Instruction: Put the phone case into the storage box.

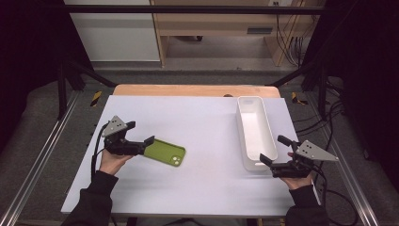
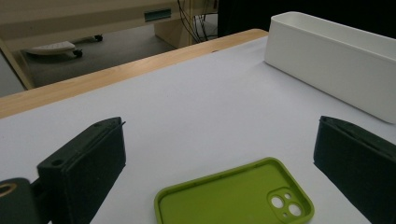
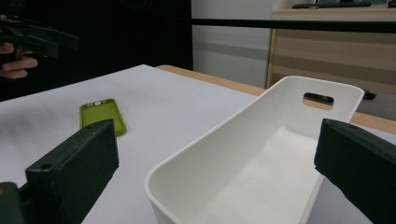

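- A white-topped table (image 1: 207, 188) with a pale wooden far edge (image 1: 188, 90) stands on grey floor (image 1: 211, 75).
- Beyond it, light wood furniture (image 1: 221, 23) sits beside a white panel (image 1: 122, 37).
- Dark cables (image 1: 289, 42) hang at the right.
- Black curtains (image 1: 28, 42) flank both sides.

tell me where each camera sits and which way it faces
High view: above the person's side, looking forward and down on the table; shows both forearms, the left tool and the right tool.
Left gripper view: rides the left tool, looking low across the green phone case toward the white bin; its two black jaws show, spread wide.
Right gripper view: rides the right tool, facing the bin's near end; jaws wide apart.
All three views share the case and bin.
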Tool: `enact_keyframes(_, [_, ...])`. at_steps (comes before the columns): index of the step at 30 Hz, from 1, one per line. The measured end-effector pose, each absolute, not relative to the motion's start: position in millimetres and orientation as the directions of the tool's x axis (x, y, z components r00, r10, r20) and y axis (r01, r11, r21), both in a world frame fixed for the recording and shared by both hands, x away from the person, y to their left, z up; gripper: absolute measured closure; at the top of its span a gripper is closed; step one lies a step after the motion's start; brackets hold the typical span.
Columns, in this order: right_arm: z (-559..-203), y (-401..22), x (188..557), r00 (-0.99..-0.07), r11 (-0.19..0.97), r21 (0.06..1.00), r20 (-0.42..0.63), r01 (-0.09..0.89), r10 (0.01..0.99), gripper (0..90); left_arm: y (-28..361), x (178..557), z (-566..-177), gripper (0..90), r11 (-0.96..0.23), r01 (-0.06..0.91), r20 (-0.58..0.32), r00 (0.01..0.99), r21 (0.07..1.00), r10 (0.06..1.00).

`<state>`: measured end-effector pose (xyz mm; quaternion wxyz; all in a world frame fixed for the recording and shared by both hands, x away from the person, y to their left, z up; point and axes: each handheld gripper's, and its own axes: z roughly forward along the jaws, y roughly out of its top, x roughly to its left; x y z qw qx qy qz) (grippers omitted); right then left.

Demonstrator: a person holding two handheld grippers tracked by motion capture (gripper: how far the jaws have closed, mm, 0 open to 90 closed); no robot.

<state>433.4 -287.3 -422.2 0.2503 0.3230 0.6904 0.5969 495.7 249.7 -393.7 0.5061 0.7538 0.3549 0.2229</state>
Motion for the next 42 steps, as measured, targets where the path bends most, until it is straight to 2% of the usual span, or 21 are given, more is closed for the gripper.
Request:
enact_keyframes(31, [-422.7,-286.5,434.0,-0.667,0.087,0.985,0.036,0.150,0.744,0.0,226.6,540.1,-417.6,4.4,-0.296,0.384,-0.002,0.613,0.875,0.790])
enact_keyframes(37, [-422.5,-287.1,434.0,-0.666,0.084,0.985,0.036,0.148,0.745,0.0,221.3,547.0,-427.1,8.8,-0.315,0.412,0.004,0.602,0.855,0.799])
enact_keyframes(42, [-422.7,-286.8,434.0,-0.666,0.086,0.985,0.037,0.151,0.745,0.0,216.9,549.7,-431.7,16.3,-0.323,0.419,0.010,0.598,0.849,0.801])
